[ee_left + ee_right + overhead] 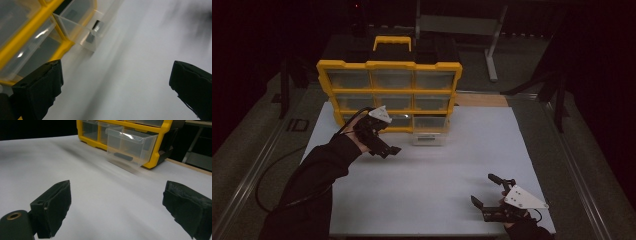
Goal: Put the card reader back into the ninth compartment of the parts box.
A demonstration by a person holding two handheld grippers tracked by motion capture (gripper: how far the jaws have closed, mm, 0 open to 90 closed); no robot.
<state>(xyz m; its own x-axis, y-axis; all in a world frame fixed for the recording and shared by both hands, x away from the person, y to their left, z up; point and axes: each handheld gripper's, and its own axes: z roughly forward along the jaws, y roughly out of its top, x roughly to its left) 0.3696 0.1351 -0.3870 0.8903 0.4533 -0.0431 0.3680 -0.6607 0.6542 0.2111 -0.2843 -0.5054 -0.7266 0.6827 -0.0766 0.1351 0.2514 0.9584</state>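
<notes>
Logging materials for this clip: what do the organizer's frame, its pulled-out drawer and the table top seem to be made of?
Frame: opaque yellow moulded plastic, by its even colour and thick rounded ribs. Drawer: clear glossy plastic; a dark item inside shows through and its rim glints. Table top: matte white sheet, perhaps laminate or paper, with no glare.

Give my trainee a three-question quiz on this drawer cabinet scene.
1. True or false: the bottom right drawer of the yellow cabinet is pulled out.
2. Which tongs are nearer the cabinet: A the left tongs, B the right tongs?
3. Fill in: both tongs stand ___ and hold nothing.

Key: 1 true; 2 A; 3 open.
</notes>
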